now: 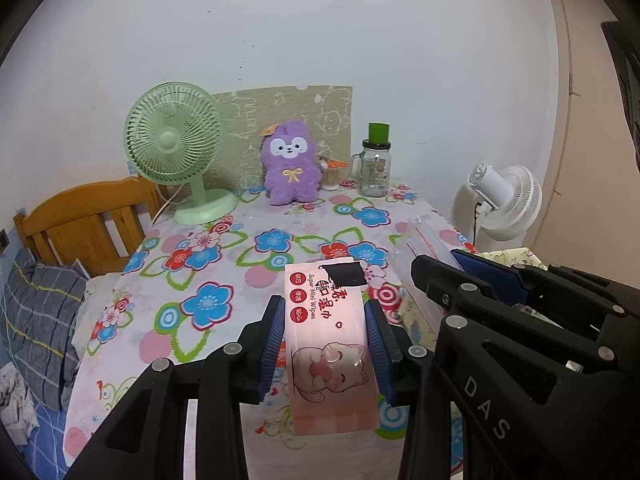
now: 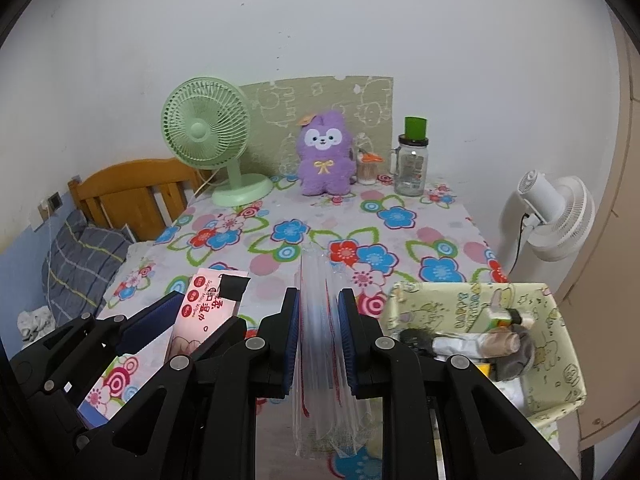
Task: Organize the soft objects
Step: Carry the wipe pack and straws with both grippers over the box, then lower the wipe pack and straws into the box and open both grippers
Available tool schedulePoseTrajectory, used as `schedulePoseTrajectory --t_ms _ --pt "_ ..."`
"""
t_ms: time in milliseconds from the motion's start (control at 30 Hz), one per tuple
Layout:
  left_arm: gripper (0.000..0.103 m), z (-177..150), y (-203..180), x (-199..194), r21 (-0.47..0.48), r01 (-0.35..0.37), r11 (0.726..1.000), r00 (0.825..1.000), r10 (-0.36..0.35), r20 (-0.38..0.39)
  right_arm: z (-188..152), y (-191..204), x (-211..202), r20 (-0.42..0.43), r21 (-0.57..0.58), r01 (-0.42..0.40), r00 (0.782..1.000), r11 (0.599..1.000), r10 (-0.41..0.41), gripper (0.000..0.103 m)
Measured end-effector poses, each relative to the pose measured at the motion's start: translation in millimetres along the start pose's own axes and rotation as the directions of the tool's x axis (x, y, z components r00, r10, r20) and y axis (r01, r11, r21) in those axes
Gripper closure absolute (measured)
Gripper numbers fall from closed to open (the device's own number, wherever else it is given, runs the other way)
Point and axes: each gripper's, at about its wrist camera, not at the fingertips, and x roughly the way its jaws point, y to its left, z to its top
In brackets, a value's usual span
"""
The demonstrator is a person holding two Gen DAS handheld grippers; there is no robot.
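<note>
Above the flower-print tablecloth (image 1: 248,264), the left gripper (image 1: 325,344) is clamping a pink pack of wet wipes (image 1: 326,320) while the right gripper (image 2: 319,344) is pinching a clear plastic zip bag (image 2: 320,320). Neither is stowed yet; the yellow fabric storage box (image 2: 560,376) beside them is already holding several items.

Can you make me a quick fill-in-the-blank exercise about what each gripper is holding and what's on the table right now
1. The left gripper is shut on a pink pack of ____.
2. The right gripper pinches a clear plastic ____.
3. At the back of the table, between the green fan and the glass jar, sits a ____ plush toy.
4. The patterned storage box lies to the ____ of the right gripper.

Missing words: wet wipes; bag; purple; right
</note>
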Motion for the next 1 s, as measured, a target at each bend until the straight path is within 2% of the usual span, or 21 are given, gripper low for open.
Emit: schedulePoseTrajectory --t_ms 1000 --pt "0.062 20.6 -111.9 34.9 0.119 0.135 0.984 0.991 -0.134 -0.011 -4.4 -117.4 -10.5 0.004 0.11 0.133 0.991 0.985 -0.134 0.08"
